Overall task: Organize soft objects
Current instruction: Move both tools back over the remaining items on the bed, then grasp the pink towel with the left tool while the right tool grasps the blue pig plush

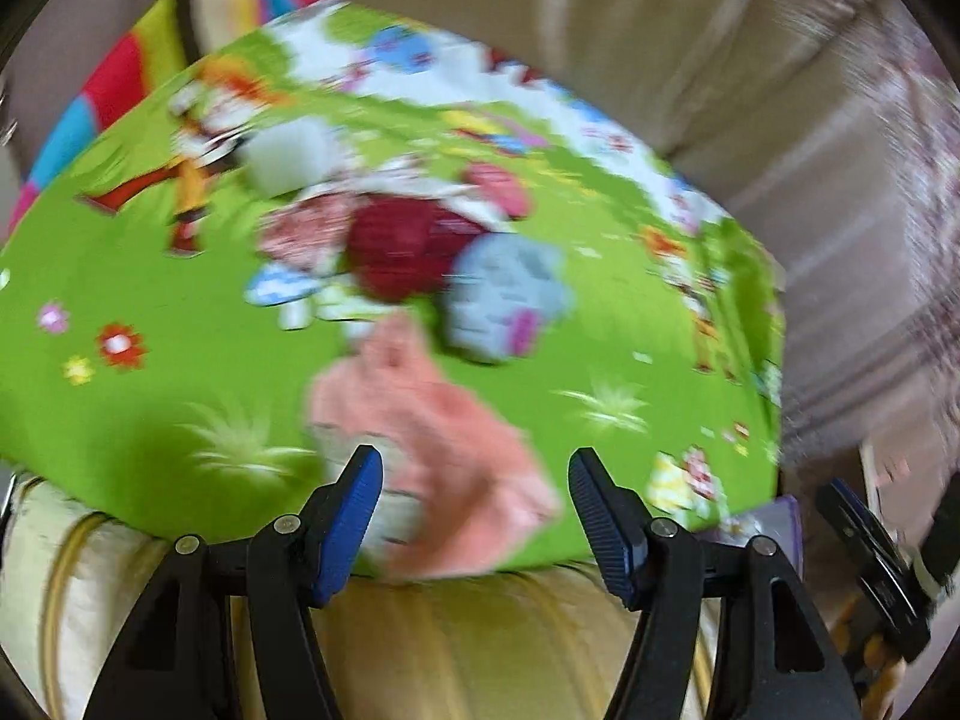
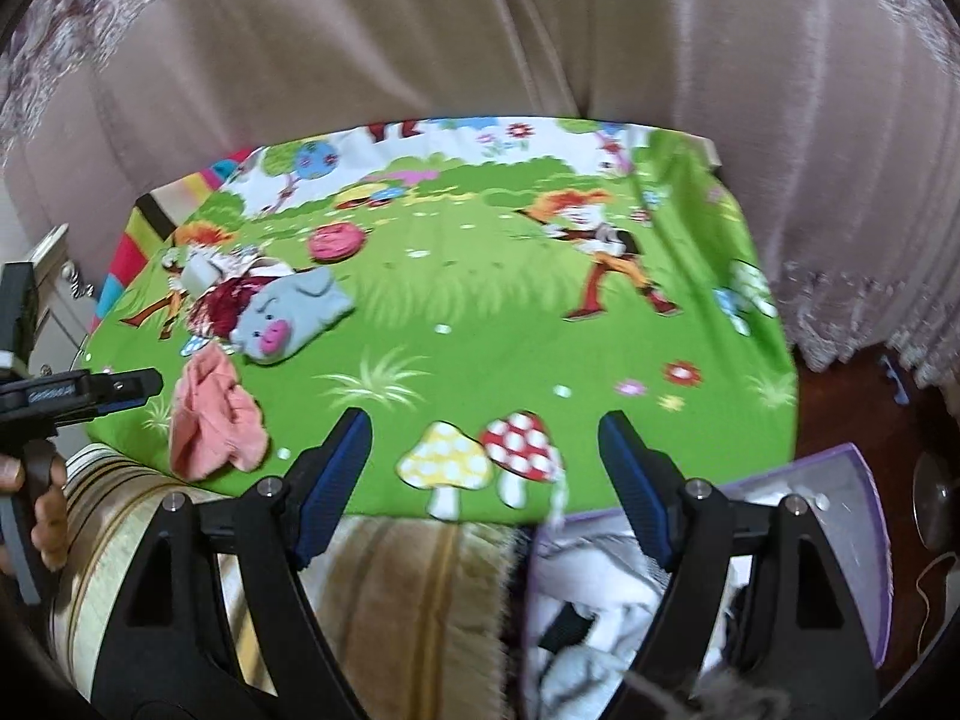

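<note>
Pink cloth lies crumpled between the left gripper's released jaws, lined up for grasping; right gripper spread, empty.

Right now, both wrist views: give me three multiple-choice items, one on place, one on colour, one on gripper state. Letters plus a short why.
1. Where does the pink cloth lie on the green cartoon mat?
A. at the mat's near edge, on the left in the right wrist view
B. in the middle of the mat
C. against the curtain

2. What colour is the pig-faced plush?
A. yellow
B. grey-blue with a pink snout
C. black

3. How does the right gripper stand?
A. shut on the pink cloth
B. shut on the plush
C. open, nothing between its pads

Answers:
1 A, the cloth lies by the mat's front edge, closest to the left gripper.
2 B, grey-blue body and pink snout show in the right wrist view.
3 C, only the printed mushrooms show in its gap.
</note>
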The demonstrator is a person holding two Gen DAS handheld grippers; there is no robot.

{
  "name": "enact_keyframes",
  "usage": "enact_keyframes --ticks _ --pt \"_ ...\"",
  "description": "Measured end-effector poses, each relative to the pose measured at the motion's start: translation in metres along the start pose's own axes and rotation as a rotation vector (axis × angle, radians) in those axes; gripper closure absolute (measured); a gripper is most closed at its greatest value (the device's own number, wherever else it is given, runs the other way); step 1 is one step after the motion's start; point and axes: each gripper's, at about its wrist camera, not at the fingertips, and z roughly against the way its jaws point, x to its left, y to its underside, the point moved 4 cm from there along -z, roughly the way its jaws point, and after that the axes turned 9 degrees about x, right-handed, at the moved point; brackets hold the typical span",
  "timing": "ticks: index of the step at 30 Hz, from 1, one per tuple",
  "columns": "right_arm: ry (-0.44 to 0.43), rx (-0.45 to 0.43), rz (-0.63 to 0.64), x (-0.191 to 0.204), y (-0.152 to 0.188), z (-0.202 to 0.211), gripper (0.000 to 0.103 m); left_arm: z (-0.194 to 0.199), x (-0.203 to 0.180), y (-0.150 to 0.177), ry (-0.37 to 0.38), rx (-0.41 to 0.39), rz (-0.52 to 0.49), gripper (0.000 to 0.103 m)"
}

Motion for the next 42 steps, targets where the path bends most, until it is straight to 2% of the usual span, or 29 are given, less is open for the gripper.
enact_keyframes --ticks 4,8,10,16,17,21,25,26,32,38,42 --pt "-0.025 0.022 0.040 0.023 -0.013 -0.020 0.021 -0.020 0.030 -0.010 0.005 0.070 0.097 0.037" --pt "-0.046 0.048 0.084 0.049 -0.027 -0.042 0.019 -0.043 0.032 -0.014 0.021 0.142 0.124 0.037" --pt "-0.059 0.058 0.104 0.060 -0.033 -0.050 0.019 -0.051 0.029 -0.016 0.018 0.160 0.117 0.034" --pt "-0.093 0.090 0.144 0.094 -0.052 -0.078 0.014 -0.063 0.018 -0.019 -0.046 0.156 0.036 0.034" --pt "-0.103 0.101 0.150 0.101 -0.055 -0.085 0.014 -0.064 0.015 -0.019 -0.065 0.148 0.011 0.036" --pt "-0.127 0.133 0.162 0.124 -0.061 -0.105 0.013 -0.067 0.010 -0.021 -0.106 0.123 -0.034 0.057" --pt "-0.140 0.171 0.162 0.144 -0.068 -0.128 0.013 -0.065 0.012 -0.021 -0.068 0.104 -0.041 0.082" --pt "-0.142 0.178 0.157 0.149 -0.070 -0.134 0.013 -0.062 0.012 -0.020 -0.056 0.095 -0.043 0.084" --pt "-0.170 0.206 0.114 0.170 -0.080 -0.158 0.013 -0.041 0.020 -0.020 -0.001 0.012 -0.014 0.088" --pt "-0.145 0.235 0.093 0.183 -0.083 -0.180 0.013 -0.014 0.040 -0.021 -0.011 -0.111 0.038 0.088" --pt "-0.111 0.239 0.095 0.185 -0.084 -0.191 0.013 -0.005 0.045 -0.023 -0.011 -0.158 0.059 0.088"
